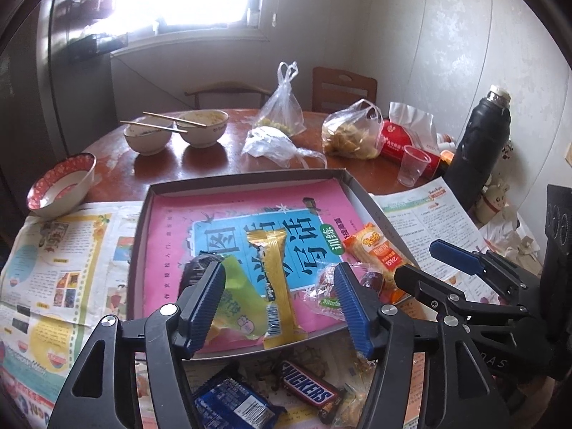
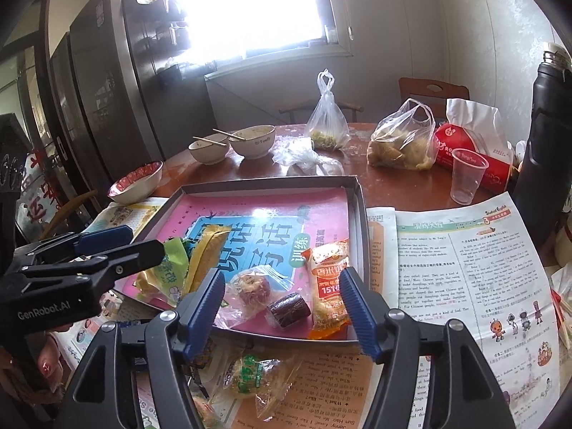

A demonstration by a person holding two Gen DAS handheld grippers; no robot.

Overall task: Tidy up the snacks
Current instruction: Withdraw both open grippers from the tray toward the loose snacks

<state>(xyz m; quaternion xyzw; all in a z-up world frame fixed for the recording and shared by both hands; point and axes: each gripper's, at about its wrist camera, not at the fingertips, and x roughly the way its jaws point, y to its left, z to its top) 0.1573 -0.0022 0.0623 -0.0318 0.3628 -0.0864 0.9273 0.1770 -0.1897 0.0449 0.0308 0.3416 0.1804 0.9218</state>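
A shallow grey tray [image 1: 250, 178] [image 2: 268, 181] holds a pink book with snacks lying on it. My left gripper [image 1: 279, 304] is open above its near edge, over a gold wafer bar [image 1: 275, 286] and a green packet [image 1: 236, 304]. Open too, my right gripper [image 2: 282, 304] hovers over a clear-wrapped pastry [image 2: 250, 287], a dark roll [image 2: 287, 309] and an orange packet [image 2: 329, 282]. Neither touches a snack. On the newspaper in front of the tray lie a Snickers bar [image 1: 309, 389], a blue packet [image 1: 232, 402] and a green-labelled pastry [image 2: 250, 375].
Newspapers [image 2: 464, 268] cover the near part of the round wooden table [image 1: 214, 168]. Behind the tray stand two bowls with chopsticks [image 1: 171, 125], a red-rimmed bowl [image 1: 60, 186], plastic bags [image 1: 282, 107], a clear cup [image 2: 466, 175], a red tissue pack [image 2: 475, 150] and a black flask [image 1: 479, 143].
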